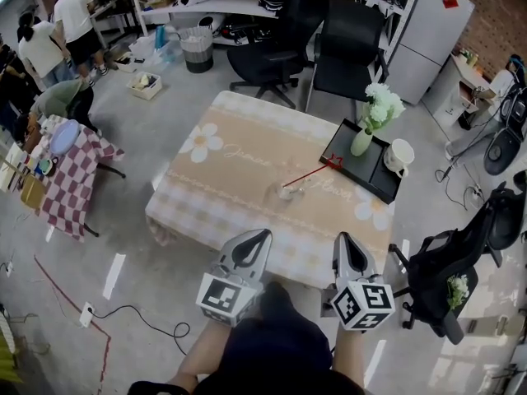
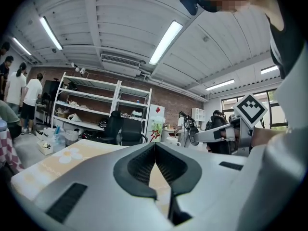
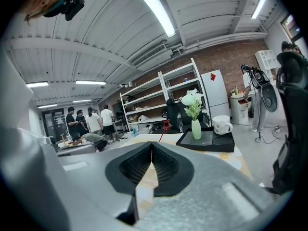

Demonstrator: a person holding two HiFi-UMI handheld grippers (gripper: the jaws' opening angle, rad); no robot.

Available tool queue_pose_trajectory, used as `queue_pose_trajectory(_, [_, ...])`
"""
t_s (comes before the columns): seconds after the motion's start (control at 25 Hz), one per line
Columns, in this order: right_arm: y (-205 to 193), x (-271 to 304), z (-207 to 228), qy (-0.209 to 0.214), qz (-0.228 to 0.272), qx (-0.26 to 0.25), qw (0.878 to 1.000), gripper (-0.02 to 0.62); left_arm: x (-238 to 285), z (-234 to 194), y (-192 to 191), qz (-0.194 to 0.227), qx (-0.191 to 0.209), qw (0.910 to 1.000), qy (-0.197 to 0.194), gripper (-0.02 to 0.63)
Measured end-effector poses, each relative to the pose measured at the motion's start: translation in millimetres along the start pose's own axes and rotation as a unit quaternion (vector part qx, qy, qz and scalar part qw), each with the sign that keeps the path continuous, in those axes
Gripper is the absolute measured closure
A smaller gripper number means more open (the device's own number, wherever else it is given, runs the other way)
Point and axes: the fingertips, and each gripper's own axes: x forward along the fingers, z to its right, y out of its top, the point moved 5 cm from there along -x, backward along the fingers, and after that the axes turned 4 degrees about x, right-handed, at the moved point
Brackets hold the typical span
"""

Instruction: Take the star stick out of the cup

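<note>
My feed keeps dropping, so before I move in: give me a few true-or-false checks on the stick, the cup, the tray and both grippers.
1. The star stick stands in the cup. True.
2. The left gripper holds the stick. False: its jaws are together on nothing.
3. The vase stands on the black tray. True.
4. The white mug is on the floor. False: it sits on the tray.
5. The right gripper is open. False: it is shut and empty.
</note>
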Motion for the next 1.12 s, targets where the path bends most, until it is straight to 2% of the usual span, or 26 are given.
queue_pose_trajectory(0.16, [5.0,16.6,12.1,-0.002,-0.006,0.001,1.0,0.592,25.7,-3.7,-4.0,-0.009,0.013,0.9998,-0.01,0.595])
queue_pose_trajectory(0.28, [8.6,27.1,19.7,-0.006,-0.007,0.003,1.0,0.592,40.6,-6.4,-5.3,-0.011,0.002,0.9998,-0.017,0.595])
queue_pose_trajectory(0.84, [28.8,66.7,45.4,-0.002,-0.014,0.005,1.0,0.591,96.0,-18.6,-0.1,-0.029,0.01,0.999,-0.032,0.595])
queue_pose_trajectory(1.12, [42.1,84.2,52.1,0.024,0.002,0.003,1.0,0.591,117.3,-29.2,2.2,-0.027,0.027,0.999,-0.026,0.595])
